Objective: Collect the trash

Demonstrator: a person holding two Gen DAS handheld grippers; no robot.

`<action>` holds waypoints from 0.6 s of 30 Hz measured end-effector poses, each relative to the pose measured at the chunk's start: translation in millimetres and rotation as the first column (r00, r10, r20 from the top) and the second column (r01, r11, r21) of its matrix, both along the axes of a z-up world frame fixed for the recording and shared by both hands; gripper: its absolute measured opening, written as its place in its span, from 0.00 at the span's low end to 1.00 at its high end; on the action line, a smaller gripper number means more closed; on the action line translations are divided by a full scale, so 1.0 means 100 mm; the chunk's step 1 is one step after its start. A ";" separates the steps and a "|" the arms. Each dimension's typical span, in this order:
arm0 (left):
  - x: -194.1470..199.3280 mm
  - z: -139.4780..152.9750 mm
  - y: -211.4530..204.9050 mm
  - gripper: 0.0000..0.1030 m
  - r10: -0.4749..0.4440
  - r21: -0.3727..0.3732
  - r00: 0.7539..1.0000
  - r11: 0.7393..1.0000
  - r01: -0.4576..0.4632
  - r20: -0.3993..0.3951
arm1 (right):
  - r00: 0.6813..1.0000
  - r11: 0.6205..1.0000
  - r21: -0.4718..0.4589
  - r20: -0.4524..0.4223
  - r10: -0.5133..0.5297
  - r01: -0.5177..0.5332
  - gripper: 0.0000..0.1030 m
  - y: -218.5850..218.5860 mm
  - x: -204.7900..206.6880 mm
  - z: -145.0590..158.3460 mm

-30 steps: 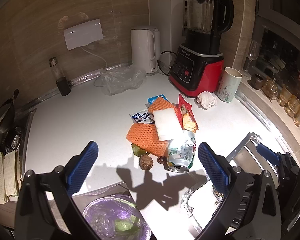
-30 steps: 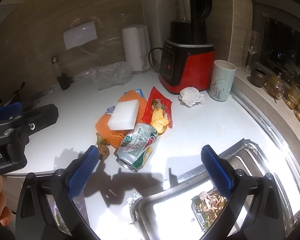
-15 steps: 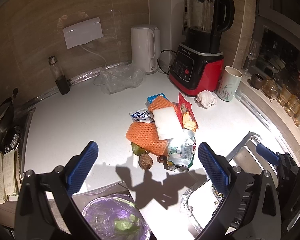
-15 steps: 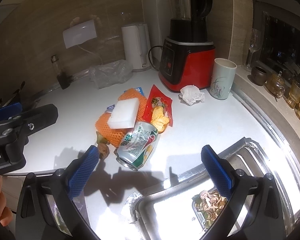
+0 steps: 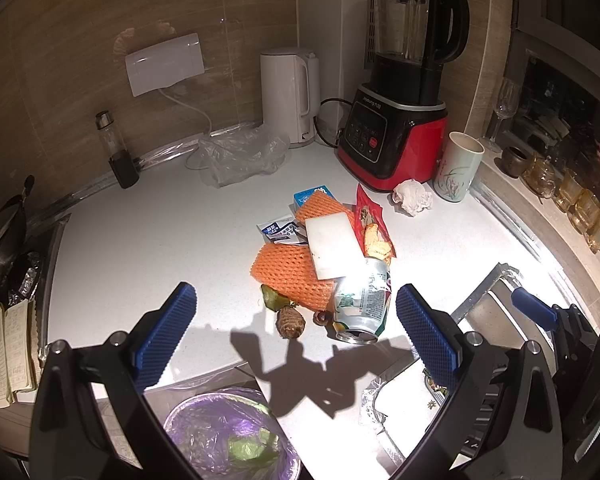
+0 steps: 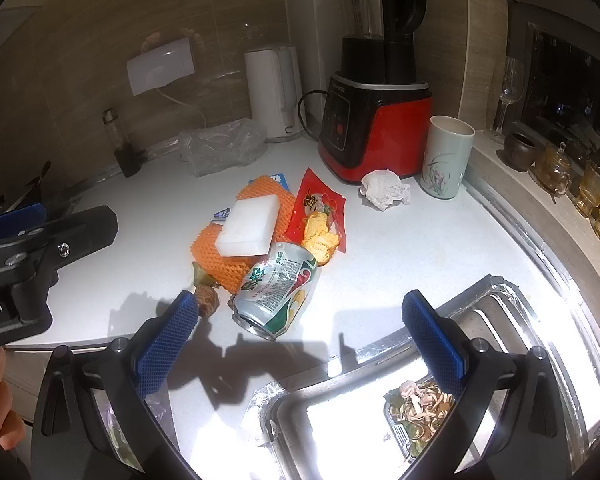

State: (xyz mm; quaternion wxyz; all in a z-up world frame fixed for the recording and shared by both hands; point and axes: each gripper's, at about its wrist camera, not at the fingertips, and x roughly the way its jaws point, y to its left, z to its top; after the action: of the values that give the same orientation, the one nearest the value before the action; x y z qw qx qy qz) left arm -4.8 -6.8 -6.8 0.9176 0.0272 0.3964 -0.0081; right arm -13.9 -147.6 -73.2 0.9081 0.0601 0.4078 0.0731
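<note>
A pile of trash lies mid-counter: a crushed can [image 5: 363, 300] [image 6: 276, 290], orange foam netting [image 5: 290, 270] [image 6: 236, 244], a white foam block [image 5: 332, 242] [image 6: 249, 225], a red snack wrapper [image 5: 370, 220] [image 6: 318, 208], blue cartons [image 5: 310, 196] and small brown scraps [image 5: 290, 322]. A crumpled tissue [image 5: 412, 197] [image 6: 384, 190] lies by the blender. A bin with a purple liner [image 5: 230, 436] sits below the counter edge. My left gripper [image 5: 296, 344] and right gripper [image 6: 300, 344] are open and empty, above the near counter edge, short of the can.
A red blender [image 5: 396, 120], white kettle [image 5: 288, 96], ceramic cup [image 5: 458, 166], clear plastic bag [image 5: 240, 152] and small dark bottle [image 5: 118, 152] stand along the back wall. A foil-lined sink [image 6: 440, 380] with food scraps is at the right. Glasses line the right ledge.
</note>
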 end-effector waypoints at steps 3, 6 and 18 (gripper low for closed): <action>-0.01 -0.01 -0.01 0.93 0.000 0.009 1.000 1.000 0.000 -0.006 | 1.000 1.000 0.001 0.000 0.001 -0.001 0.98 0.00 0.00 0.00; -0.01 -0.02 0.00 0.93 0.000 0.016 1.000 1.000 0.000 -0.009 | 1.000 1.000 -0.002 0.001 0.000 0.000 0.98 0.00 0.00 0.00; 0.19 -0.53 0.20 0.93 -0.061 0.103 0.989 0.992 0.075 -0.133 | 1.000 0.998 -0.056 -0.003 0.005 -0.005 0.98 -0.10 0.10 -0.21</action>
State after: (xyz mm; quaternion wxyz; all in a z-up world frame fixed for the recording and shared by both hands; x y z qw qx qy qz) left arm 14.4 12.7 -60.3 0.8864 0.0896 0.4538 -0.0198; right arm -3.9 -157.8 -94.5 0.9087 0.0338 0.4111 0.0637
